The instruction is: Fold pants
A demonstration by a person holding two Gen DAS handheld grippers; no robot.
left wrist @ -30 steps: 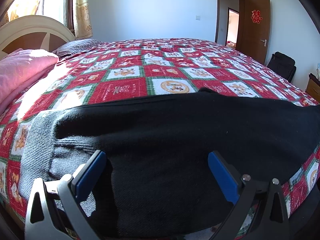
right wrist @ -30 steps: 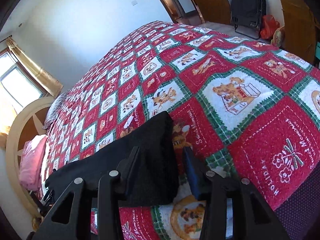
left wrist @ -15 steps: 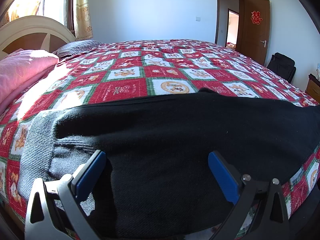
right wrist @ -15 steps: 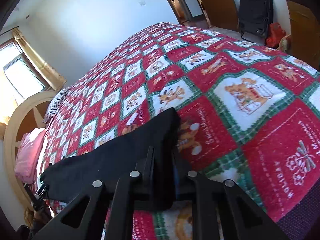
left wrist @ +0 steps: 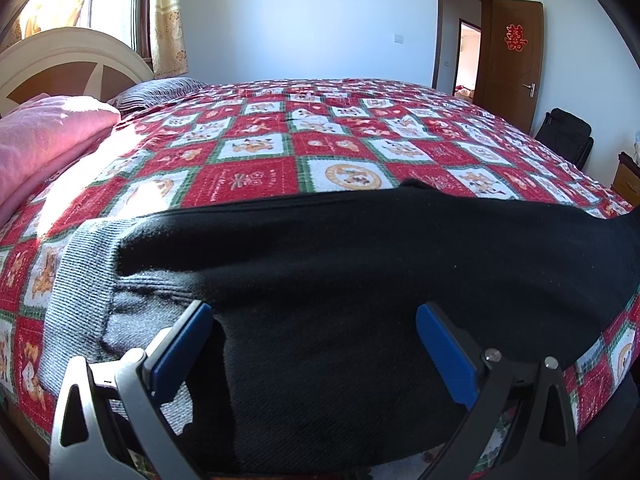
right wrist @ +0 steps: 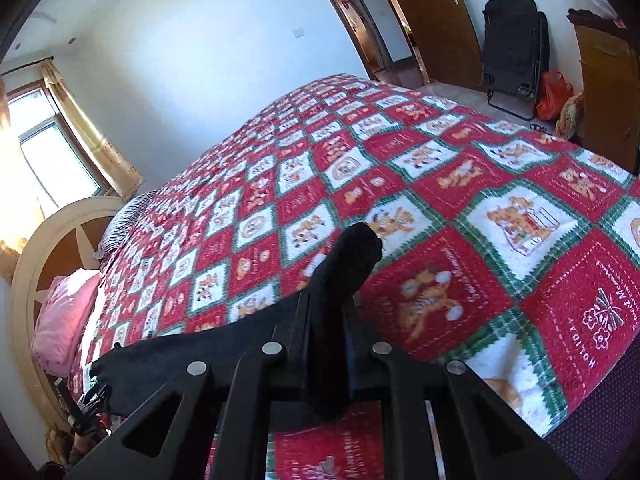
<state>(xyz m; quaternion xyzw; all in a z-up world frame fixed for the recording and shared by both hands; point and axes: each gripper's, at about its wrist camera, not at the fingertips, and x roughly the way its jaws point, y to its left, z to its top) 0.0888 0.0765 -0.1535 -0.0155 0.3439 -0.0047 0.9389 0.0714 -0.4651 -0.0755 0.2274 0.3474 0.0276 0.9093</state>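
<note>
A: Where are the black pants [left wrist: 360,272]?
B: Lengthwise along the quilt's [right wrist: 480,240] near edge. Right gripper [right wrist: 328,320] pinches the leg end; left gripper [left wrist: 316,344] gapes over the waistband end.

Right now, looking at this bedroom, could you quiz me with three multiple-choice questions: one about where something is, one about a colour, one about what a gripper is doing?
1. Where do the black pants lie?
A. On the floor
B. Along the near edge of the quilt
C. On the pink pillow

2. What colour is the waistband?
A. Grey
B. Yellow
C. Blue

3. What is the right gripper doing?
A. Standing wide open above a bare quilt
B. Holding a pillow
C. Pinching the end of a pant leg

Answers: 1 B, the pants stretch across the near bedside. 2 A, the ribbed band shows grey beside the black cloth. 3 C, black cloth sticks up between its closed fingers, while the left gripper stands open.
</note>
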